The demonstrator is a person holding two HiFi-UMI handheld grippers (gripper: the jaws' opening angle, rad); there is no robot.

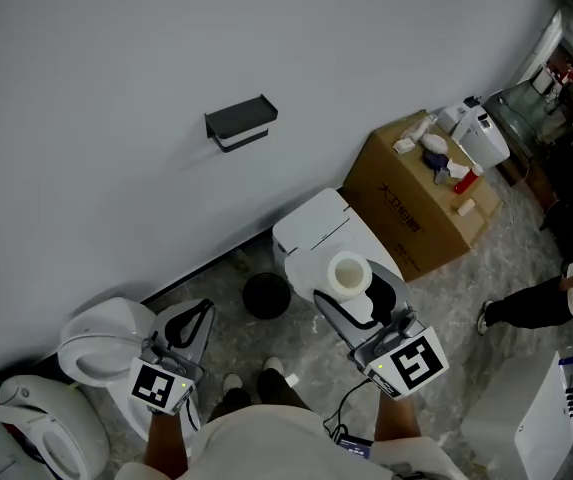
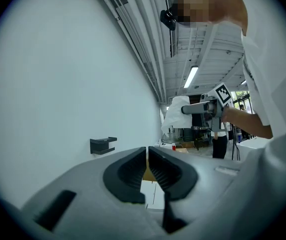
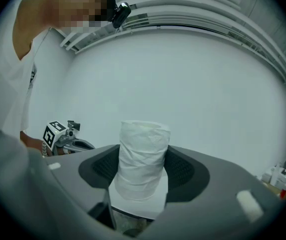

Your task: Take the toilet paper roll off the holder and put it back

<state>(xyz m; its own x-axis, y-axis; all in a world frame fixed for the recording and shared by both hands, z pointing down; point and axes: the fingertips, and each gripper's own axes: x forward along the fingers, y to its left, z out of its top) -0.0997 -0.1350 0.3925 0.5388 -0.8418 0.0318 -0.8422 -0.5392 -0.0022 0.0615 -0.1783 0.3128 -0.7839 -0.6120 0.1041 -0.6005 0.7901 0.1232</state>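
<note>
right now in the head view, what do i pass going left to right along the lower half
white toilet → black bin → roll → cardboard box → person's leg

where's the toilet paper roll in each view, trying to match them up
Head view: toilet paper roll low, right of centre, upright in the right tongs.
Left gripper view: likely the white shape right of centre, at those tongs' tip.
Right gripper view: dead centre, between the jaws.
Shared landmark: black wall holder, in head and left gripper views only.
</note>
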